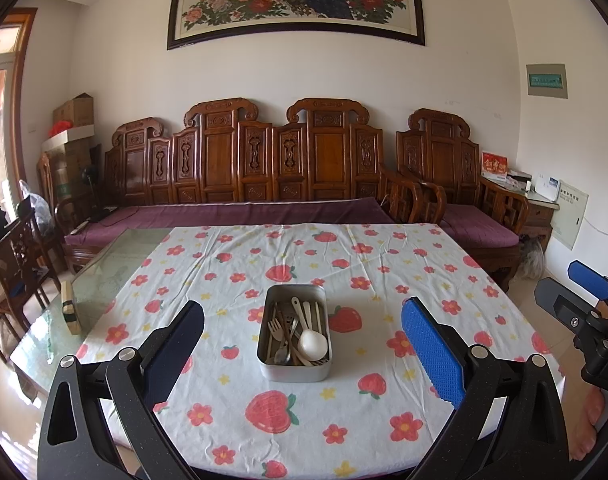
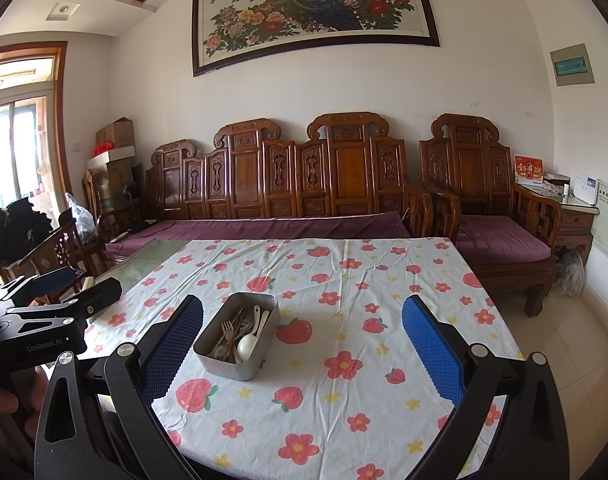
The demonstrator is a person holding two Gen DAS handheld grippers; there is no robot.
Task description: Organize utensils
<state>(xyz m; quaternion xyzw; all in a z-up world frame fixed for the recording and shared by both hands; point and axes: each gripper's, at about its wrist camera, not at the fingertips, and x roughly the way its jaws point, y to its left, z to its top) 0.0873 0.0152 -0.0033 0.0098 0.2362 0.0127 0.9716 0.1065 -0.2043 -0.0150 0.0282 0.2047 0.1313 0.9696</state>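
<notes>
A metal tin (image 1: 293, 371) stands on the flowered tablecloth (image 1: 376, 264), holding several utensils: forks (image 1: 274, 330), a white spoon (image 1: 312, 345) and wooden sticks. In the right wrist view the tin (image 2: 227, 366) sits left of centre, with the white spoon (image 2: 247, 346) inside. My left gripper (image 1: 304, 354) is open and empty, held above the table's near edge, its fingers either side of the tin in view. My right gripper (image 2: 304, 354) is open and empty, to the right of the tin. Each gripper shows in the other's view: the right gripper (image 1: 584, 312), the left gripper (image 2: 63, 300).
The cloth covers most of a glass table (image 1: 103, 276); a small block (image 1: 69, 308) lies on the bare glass at left. A carved wooden sofa (image 1: 263, 168) with purple cushions stands behind the table. Wooden chairs (image 1: 15, 264) stand at left.
</notes>
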